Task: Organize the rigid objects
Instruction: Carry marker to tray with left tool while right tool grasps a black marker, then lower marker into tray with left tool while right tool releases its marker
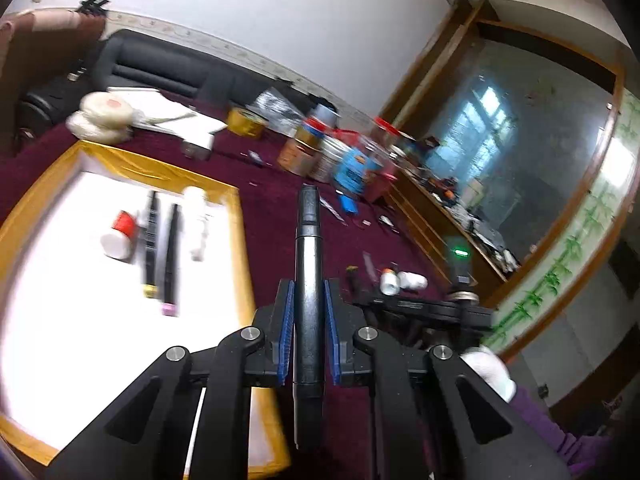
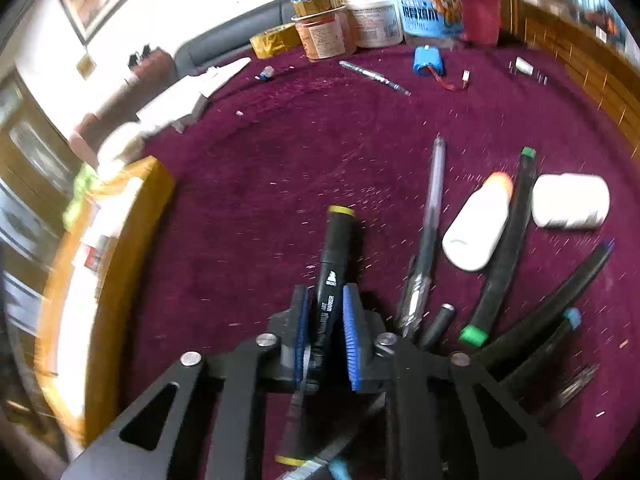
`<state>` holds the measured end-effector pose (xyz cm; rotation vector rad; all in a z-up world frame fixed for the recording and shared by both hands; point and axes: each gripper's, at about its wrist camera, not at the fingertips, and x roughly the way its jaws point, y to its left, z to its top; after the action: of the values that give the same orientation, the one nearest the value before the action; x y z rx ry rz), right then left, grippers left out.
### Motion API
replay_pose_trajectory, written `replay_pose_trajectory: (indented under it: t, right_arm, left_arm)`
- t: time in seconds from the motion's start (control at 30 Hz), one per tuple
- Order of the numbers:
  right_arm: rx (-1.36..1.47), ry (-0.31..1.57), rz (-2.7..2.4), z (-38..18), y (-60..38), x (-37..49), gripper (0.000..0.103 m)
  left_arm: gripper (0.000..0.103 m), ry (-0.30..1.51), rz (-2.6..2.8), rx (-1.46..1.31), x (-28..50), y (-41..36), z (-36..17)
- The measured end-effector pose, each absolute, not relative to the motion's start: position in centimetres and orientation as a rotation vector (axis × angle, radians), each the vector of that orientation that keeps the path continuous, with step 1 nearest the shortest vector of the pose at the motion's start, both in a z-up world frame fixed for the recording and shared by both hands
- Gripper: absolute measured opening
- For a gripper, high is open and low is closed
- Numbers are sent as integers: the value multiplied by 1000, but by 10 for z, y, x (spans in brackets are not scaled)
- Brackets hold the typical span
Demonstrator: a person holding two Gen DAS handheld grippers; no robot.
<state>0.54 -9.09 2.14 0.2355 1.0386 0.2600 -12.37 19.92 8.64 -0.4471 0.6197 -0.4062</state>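
Note:
My left gripper is shut on a black and silver pen, held above the maroon tablecloth just right of the yellow-rimmed white tray. The tray holds two black markers, a red-capped white bottle and a white tube. My right gripper is shut on a black art marker with a yellow cap, low over the cloth. To its right lie a clear pen, a white bottle with an orange cap, a green-capped marker, a white container and several more markers.
Jars and tubs, a yellow tape roll, a blue battery pack and a pen stand at the table's far side. The tray's yellow edge is at the left. The right gripper's body shows in the left wrist view.

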Motion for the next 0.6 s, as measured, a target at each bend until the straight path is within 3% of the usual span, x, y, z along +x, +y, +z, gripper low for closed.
replay_pose_trajectory:
  t: [0.3,0.6]
  right_arm:
    - [456,947,570,65,-76,-7,13]
    - [479,1011,792,81,6,4,13]
  left_arm:
    - [12,665,-189,-401,-114,261,74]
    - [12,788,-90,-404,-59,301,56]
